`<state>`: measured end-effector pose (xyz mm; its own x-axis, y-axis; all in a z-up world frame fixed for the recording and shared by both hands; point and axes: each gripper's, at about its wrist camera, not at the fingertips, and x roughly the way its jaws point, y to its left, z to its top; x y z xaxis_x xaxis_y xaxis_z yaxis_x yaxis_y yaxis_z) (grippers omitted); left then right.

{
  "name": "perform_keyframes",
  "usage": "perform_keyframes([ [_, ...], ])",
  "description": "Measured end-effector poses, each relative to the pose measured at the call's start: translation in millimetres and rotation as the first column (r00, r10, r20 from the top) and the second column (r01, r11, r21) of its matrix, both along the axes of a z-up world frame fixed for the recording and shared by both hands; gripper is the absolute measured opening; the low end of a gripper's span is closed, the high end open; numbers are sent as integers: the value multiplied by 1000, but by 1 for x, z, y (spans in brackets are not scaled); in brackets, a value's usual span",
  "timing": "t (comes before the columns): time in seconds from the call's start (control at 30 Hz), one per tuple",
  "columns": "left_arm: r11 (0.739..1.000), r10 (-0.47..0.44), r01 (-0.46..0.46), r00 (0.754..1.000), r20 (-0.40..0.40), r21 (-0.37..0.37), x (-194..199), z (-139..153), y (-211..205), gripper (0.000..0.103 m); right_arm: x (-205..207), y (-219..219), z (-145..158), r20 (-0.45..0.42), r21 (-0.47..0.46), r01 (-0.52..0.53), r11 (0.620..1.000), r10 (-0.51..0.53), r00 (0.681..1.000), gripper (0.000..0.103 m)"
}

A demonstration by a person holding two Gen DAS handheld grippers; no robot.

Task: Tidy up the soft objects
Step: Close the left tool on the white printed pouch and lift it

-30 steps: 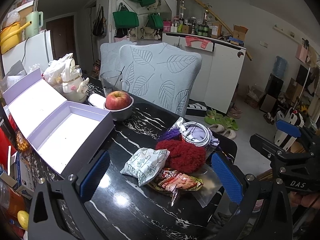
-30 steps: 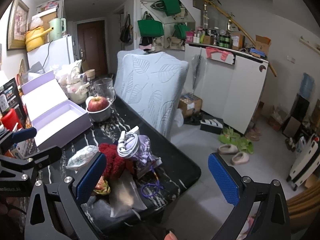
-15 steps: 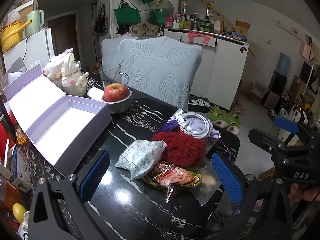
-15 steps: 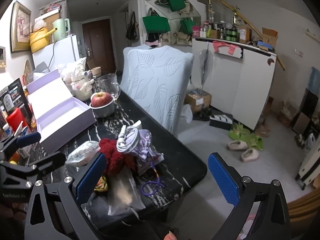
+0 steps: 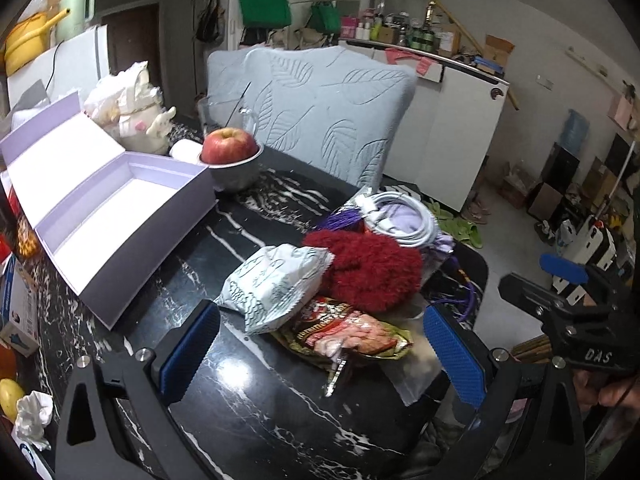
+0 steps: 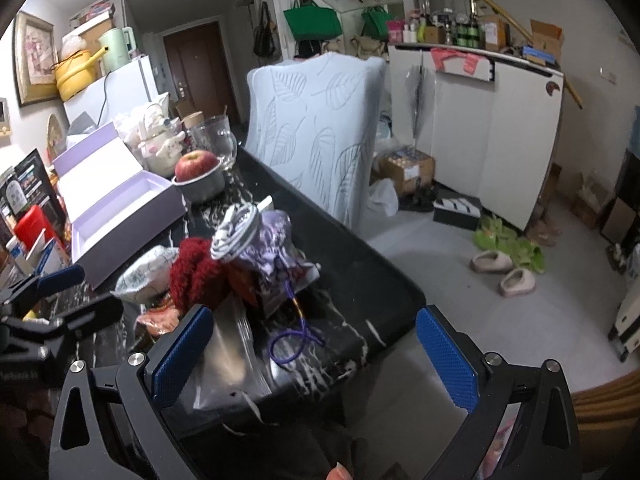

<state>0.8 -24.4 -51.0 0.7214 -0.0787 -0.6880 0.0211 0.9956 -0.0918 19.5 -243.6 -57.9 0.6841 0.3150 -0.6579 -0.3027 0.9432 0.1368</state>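
Change: both grippers are closing in on the pile; it is looming larger in each wrist view than a moment earlier.
Meaning: nothing is lifted yet; the sorting is likely only starting.
Left gripper (image 5: 320, 350): fingers are standing wide apart, holding nothing, framing the white pouch (image 5: 276, 284) and snack bag (image 5: 348, 334).
Right gripper (image 6: 314, 354): fingers are standing apart, hovering over the clear bag (image 6: 228, 356).
Red knit (image 5: 370, 270): lying mid-pile on the tabletop (image 5: 280, 404), touching the pouch.
Axis: running across the left view, slightly toward the cable coil (image 5: 400, 218).
Box (image 5: 108, 216): sitting open, left of the pile.
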Motion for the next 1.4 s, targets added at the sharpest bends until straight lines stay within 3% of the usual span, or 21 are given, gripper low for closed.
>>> perform_keyframes([
  [0.27, 999, 35, -35, 998, -44, -2, 23, -13, 17, 103, 15, 8, -20, -54, -4, -37, 999, 37, 998, 103],
  [0.57, 1000, 15, -17, 995, -95, -18, 58, -31, 36, 103, 33, 14, -27, -91, 19, -47, 999, 49, 995, 103],
  [0.8, 994, -81, 70, 985, -151, -80, 84, -46, 47, 103, 42, 24, -26, -97, 24, -69, 997, 71, 993, 103],
  [1.07, 975, -191, 154, 951, -241, -162, 105, -69, 50, 103, 47, 37, -25, -91, 11, -96, 995, 97, 991, 103],
  [1.13, 971, -199, 158, 949, -243, -177, 106, -73, 52, 97, 48, 39, -26, -93, 1, -99, 995, 99, 991, 103],
  [1.17, 971, -204, 166, 952, -230, -174, 105, -72, 51, 85, 49, 40, -27, -95, -2, -100, 995, 100, 991, 103],
  [1.4, 976, -213, 197, 956, -201, -94, 94, -65, 40, 74, 49, 42, -25, -94, 6, -112, 994, 112, 989, 103],
])
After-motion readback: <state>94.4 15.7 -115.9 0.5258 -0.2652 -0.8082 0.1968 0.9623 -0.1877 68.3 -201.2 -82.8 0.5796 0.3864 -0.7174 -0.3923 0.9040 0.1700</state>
